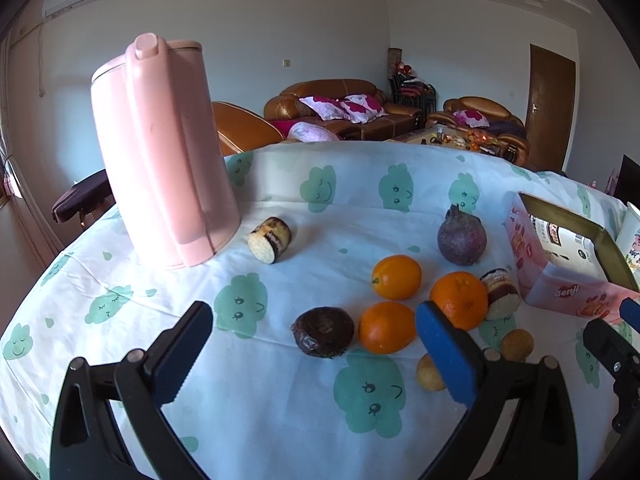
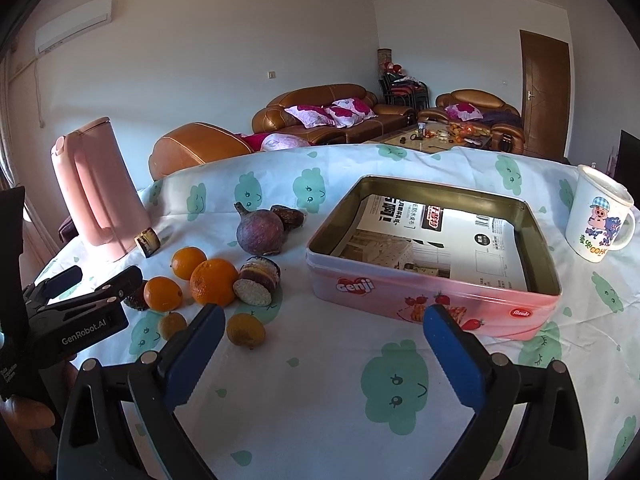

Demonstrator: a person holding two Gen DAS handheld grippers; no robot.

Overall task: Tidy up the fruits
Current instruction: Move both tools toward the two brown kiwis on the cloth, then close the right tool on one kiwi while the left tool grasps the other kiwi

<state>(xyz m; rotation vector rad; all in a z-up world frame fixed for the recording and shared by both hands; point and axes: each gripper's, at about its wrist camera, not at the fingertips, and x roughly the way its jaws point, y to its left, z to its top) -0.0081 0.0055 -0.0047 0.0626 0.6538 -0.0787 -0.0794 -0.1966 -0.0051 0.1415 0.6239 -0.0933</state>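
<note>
Both tools, left tool (image 1: 314, 344) and right tool (image 2: 320, 334), hang released over the bench; I should straddle one orange (image 1: 386, 327) squarely, then carry it to the tin (image 2: 434, 300).

Bright daylight, sharp, fisheye-warped edges.

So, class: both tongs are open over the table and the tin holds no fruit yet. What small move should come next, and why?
Probably lower the left tongs onto the nearest orange and close. Both tongs are open and hold nothing, the oranges lie loose just ahead of the left one, and the tin to their right holds only a paper lining.
</note>
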